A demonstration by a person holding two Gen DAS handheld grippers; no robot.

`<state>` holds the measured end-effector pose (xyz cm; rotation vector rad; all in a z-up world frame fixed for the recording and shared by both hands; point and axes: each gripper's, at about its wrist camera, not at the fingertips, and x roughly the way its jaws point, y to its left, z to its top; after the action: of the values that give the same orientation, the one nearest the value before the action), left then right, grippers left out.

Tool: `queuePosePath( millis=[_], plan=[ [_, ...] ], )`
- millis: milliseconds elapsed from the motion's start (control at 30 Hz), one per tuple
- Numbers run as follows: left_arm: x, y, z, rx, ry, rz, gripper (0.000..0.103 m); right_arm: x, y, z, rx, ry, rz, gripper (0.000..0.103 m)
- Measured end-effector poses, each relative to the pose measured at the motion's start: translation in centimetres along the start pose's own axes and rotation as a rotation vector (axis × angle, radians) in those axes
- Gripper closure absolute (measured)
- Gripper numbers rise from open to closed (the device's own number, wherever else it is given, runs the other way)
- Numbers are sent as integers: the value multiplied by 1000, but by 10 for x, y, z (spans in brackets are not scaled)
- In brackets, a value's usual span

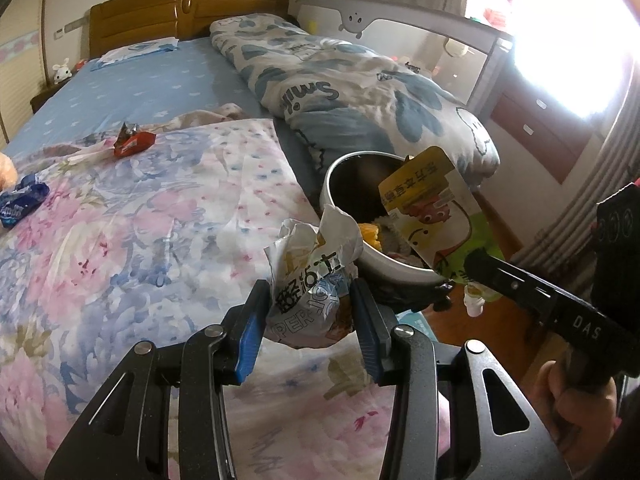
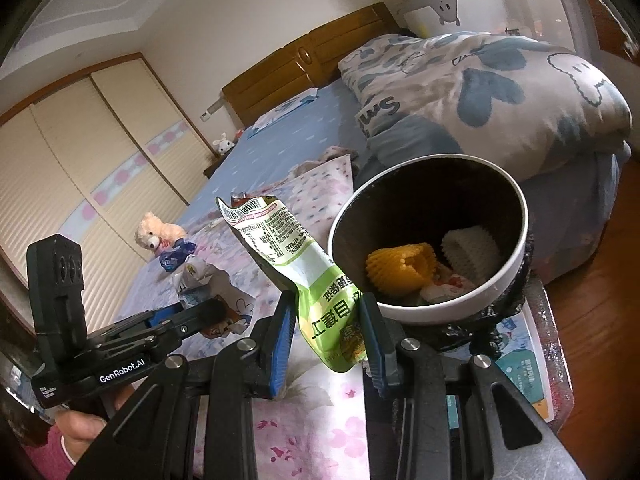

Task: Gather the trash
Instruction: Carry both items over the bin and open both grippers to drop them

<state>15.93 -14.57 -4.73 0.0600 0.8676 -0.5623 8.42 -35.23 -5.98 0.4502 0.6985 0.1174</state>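
My left gripper (image 1: 310, 312) is shut on a crumpled white snack bag (image 1: 312, 276) and holds it just left of the white round trash bin (image 1: 400, 274). My right gripper (image 2: 326, 330) is shut on a green and yellow pouch (image 2: 304, 272), held upright just left of the bin's rim (image 2: 424, 308). In the left wrist view the pouch (image 1: 432, 204) leans over the bin opening. The bin holds yellow and white foam nets (image 2: 402, 266) and other scraps. A red wrapper (image 1: 132, 142) and a blue wrapper (image 1: 20, 200) lie on the floral blanket.
The bin stands at the bed's right edge by a rolled quilt (image 1: 352, 80). A teddy bear (image 2: 154, 234) sits on the bed's left. Wooden headboard (image 1: 188, 12) at the back, wardrobe (image 2: 80, 152) at left, wooden floor (image 2: 596, 264) on the right.
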Motion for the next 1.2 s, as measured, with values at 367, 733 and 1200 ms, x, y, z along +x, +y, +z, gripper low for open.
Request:
queuePosePath(
  millis=[367, 733, 1200],
  plan=[
    [4, -8, 2, 16, 6, -11, 63, -7, -12, 3, 21, -15, -19, 70],
    [10, -19, 7, 35, 8, -22, 63, -13, -23, 4, 43, -29, -35, 70],
    [19, -33, 19, 58, 6, -37, 63, -16, -39, 12, 61, -44, -62, 70]
  ],
)
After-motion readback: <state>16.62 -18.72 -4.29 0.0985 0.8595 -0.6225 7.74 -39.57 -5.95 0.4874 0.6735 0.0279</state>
